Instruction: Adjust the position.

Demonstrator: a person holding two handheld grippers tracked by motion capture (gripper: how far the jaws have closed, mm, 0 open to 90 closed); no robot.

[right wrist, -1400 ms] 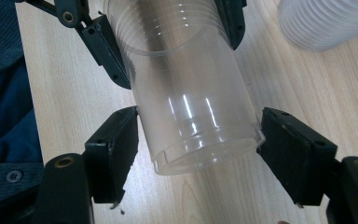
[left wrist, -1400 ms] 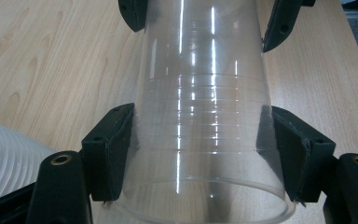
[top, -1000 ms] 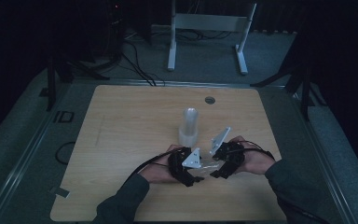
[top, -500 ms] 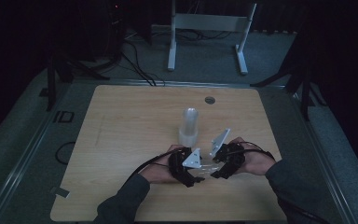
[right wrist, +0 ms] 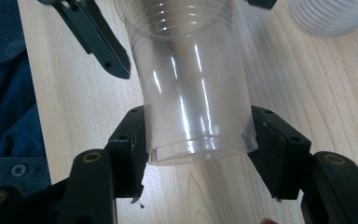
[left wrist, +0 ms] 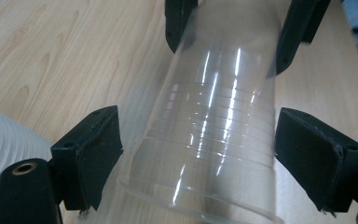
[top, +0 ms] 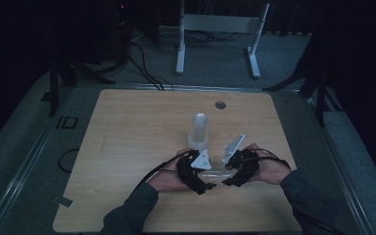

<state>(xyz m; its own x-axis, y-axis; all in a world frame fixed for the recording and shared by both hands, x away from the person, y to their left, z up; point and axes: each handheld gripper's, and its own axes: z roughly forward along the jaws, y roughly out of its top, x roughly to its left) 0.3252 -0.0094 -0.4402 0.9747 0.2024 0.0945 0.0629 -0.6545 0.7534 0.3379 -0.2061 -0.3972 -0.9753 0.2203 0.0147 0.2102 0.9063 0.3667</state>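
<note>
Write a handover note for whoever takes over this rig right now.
Right gripper: shut on the clear cup, at its base end.
Left gripper: open around the cup's rim end, fingers just off its wall.
The cup lies level between both grippers near the front of the table; the cup stack stands behind.
Done: one cup in hand.
Left: probably pulling nested cups apart; unclear.

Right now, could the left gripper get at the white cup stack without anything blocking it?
Probably not right away. The left gripper has the clear cup between its open fingers, and the right gripper clamps that cup's base. The white cup stack stands close behind, with bare table between.
</note>
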